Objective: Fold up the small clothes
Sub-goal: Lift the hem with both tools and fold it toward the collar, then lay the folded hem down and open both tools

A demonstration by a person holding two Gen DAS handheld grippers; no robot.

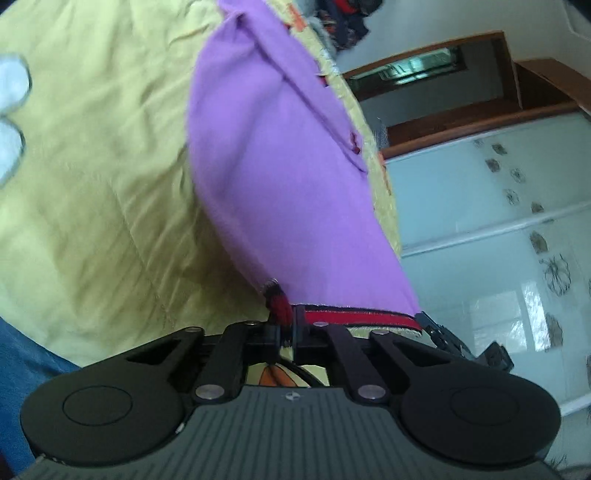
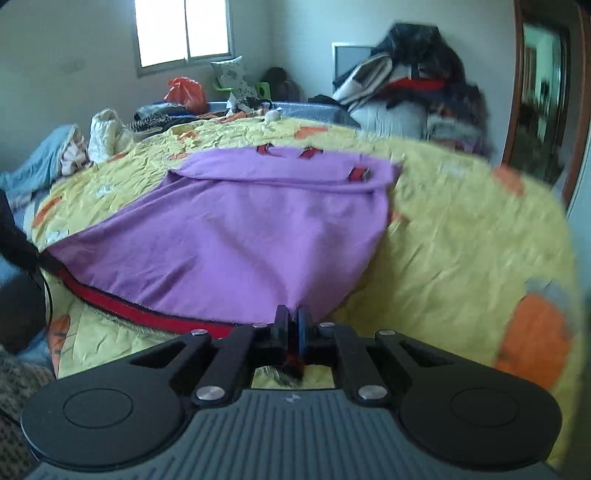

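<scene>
A small purple garment (image 2: 240, 225) with a red and black striped hem (image 2: 122, 304) lies partly on a yellow bedspread (image 2: 461, 240), its far part folded over. My right gripper (image 2: 291, 325) is shut on the near hem corner and lifts it. My left gripper (image 1: 284, 328) is shut on the other hem corner, and the purple garment (image 1: 280, 155) stretches away from it over the yellow bedspread (image 1: 92, 166). The other gripper's black tip (image 1: 454, 339) shows at the hem's far end in the left wrist view.
A pile of clothes (image 2: 417, 96) sits at the bed's far right, more clothing and bags (image 2: 110, 136) at the far left. A window (image 2: 184, 29) is behind. A wardrobe with frosted doors (image 1: 491, 240) stands beside the bed. White cloth (image 1: 11, 110) lies at the left.
</scene>
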